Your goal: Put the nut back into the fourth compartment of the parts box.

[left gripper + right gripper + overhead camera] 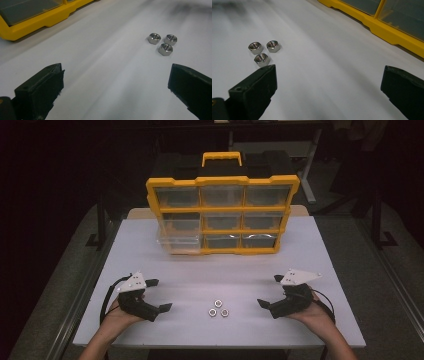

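- Your left gripper (159, 295) rests low on the white table (165, 255), jaws spread wide and empty, aimed inward.
- Your right gripper (270, 291) mirrors it, jaws wide, gripping nothing.
- Three steel nuts (218, 308) lie clustered between both grippers, near the front edge, well apart from the yellow organizer (222, 215).

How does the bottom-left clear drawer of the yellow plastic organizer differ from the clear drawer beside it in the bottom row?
The bottom-left clear drawer is pulled forward, past the yellow plastic organizer's frame; the bottom-middle drawer sits flush inside it. The pulled-out drawer overhangs the white table, while its neighbour stays behind the yellow rim. Both are transparent and sit in the same bottom row.
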Available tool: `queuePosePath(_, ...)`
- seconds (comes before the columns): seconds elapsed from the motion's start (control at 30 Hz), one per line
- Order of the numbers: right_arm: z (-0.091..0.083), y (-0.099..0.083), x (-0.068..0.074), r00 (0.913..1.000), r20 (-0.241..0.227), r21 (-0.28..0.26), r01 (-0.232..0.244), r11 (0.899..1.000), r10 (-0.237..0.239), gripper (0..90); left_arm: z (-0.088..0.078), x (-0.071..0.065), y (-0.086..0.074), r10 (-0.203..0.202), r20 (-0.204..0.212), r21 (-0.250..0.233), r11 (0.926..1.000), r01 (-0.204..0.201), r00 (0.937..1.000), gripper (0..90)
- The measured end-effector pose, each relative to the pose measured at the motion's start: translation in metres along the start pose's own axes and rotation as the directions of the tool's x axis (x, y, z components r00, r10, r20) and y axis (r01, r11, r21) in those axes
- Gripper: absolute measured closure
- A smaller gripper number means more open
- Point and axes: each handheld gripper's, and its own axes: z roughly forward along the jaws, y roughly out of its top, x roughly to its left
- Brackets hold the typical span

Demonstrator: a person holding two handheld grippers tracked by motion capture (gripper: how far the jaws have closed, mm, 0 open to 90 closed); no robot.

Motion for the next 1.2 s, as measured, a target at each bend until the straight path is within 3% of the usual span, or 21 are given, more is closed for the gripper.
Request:
queuePosePath(0.6, 0.0, 0.006, -0.001, 0.9999, -0.017, -0.001, 0.003, 1.0, -0.003, 0.0, 0.001, -0.001, -0.003, -0.015, 0.012, 0.018, 0.9997, 0.015, 0.9998, 0.3)
queuePosePath(1.1, 0.004, 0.022, 0.003, 0.9993, -0.034, 0.012, 0.012, 1.0, -0.012, 0.0, 0.0, -0.003, -0.003, -0.013, 0.014, 0.019, 0.9997, 0.012, 0.9998, 0.4)
queuePosePath(1.2, 0.008, 0.028, 0.005, 0.9983, -0.047, 0.013, 0.034, 0.999, -0.033, 0.0, 0.001, -0.004, -0.003, -0.007, 0.015, 0.025, 0.9997, 0.007, 0.9999, 0.3)
